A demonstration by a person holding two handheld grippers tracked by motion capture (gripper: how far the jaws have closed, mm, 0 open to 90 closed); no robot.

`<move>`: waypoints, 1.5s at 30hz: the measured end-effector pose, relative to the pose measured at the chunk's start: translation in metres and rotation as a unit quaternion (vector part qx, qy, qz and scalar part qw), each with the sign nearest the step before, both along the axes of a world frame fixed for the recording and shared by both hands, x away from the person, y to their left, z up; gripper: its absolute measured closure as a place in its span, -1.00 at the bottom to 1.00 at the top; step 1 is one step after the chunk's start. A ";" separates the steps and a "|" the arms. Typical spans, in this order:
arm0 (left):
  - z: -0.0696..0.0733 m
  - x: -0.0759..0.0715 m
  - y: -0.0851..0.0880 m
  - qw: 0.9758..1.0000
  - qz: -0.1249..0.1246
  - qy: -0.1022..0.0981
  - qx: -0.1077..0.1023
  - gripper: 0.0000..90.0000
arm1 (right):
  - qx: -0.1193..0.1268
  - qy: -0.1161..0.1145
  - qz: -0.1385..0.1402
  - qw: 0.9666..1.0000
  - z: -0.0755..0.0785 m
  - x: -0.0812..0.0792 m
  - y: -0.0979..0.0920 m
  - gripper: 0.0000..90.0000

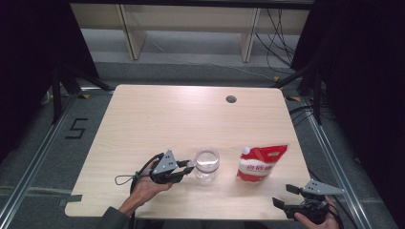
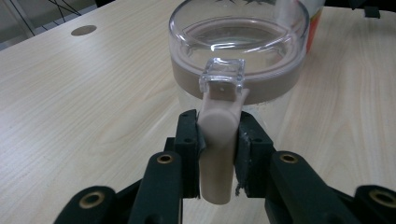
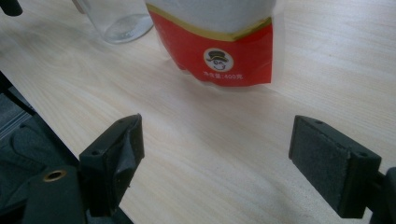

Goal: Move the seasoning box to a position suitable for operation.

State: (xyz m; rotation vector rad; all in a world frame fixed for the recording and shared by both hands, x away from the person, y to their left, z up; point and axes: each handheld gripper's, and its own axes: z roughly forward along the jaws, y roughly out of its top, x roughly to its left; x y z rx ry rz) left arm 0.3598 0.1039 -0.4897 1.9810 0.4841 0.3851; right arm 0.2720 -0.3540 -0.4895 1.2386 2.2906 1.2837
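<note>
One clear round plastic jar (image 1: 207, 164) with a beige collar, standing upright on the pale wooden table (image 1: 157, 114), near the front edge and a little left of centre. One beige latch lever (image 2: 217, 149) hanging down the jar's side, topped by a small clear square clip (image 2: 223, 77). Left gripper (image 1: 187, 168) level with the table and pointing right at the jar, jaws pinched on that one lever, a black pad (image 2: 188, 140) pressed flat to each side of it. One red and white plastic pouch (image 1: 260, 162) with a white spout, lying flat just right of the jar, near it but not touching. Right gripper (image 1: 284, 196) at the front right corner of the table, well apart from the pouch, jaws spread wide with bare table between the two pads (image 3: 324, 161). One round cable hole (image 1: 231, 99) near the far edge. Two grippers, two hands, one jar, one pouch in all. One black numeral five (image 1: 76, 128) marked on the grey floor to the left.
</note>
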 end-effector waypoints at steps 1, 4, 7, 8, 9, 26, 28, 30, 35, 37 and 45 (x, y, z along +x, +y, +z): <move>0.000 0.000 0.000 1.000 -0.006 -0.003 0.005 0.62 | 0.000 0.000 0.000 1.000 0.000 0.000 0.000 -0.58; -0.001 -0.005 -0.002 1.000 -0.013 -0.002 -0.001 0.62 | 0.003 0.007 0.001 1.000 0.000 0.000 0.001 -0.58; 0.000 -0.007 -0.002 1.000 -0.016 -0.002 0.001 0.62 | 0.002 0.006 0.002 1.000 0.000 0.000 0.001 -0.58; 0.000 -0.008 -0.002 1.000 -0.019 -0.001 0.001 0.62 | 0.002 0.006 0.002 1.000 0.000 0.000 0.001 -0.58; 0.000 -0.008 -0.003 1.000 -0.021 -0.001 0.002 0.62 | 0.003 0.007 0.002 1.000 0.000 0.000 0.001 -0.58; -0.001 -0.015 -0.006 0.999 -0.040 -0.001 0.000 0.62 | 0.006 0.015 -0.001 1.000 0.001 -0.002 0.003 -0.57; 0.000 -0.015 -0.005 0.999 -0.038 0.001 0.003 0.62 | 0.007 0.015 0.000 1.000 0.001 -0.002 0.003 -0.57; 0.000 -0.014 -0.004 0.999 -0.039 -0.002 0.010 0.62 | 0.006 0.015 -0.001 1.000 0.001 -0.002 0.003 -0.57; 0.000 -0.015 -0.005 0.999 -0.030 0.009 -0.001 0.61 | 0.007 0.017 -0.001 1.000 0.001 -0.003 0.003 -0.57; 0.001 -0.014 -0.004 0.999 -0.032 0.007 0.005 0.61 | 0.012 0.023 -0.003 1.000 0.001 -0.003 0.004 -0.57; 0.001 -0.013 -0.003 1.000 -0.027 0.008 0.005 0.61 | 0.000 -0.004 0.012 1.000 0.001 0.000 0.003 -0.54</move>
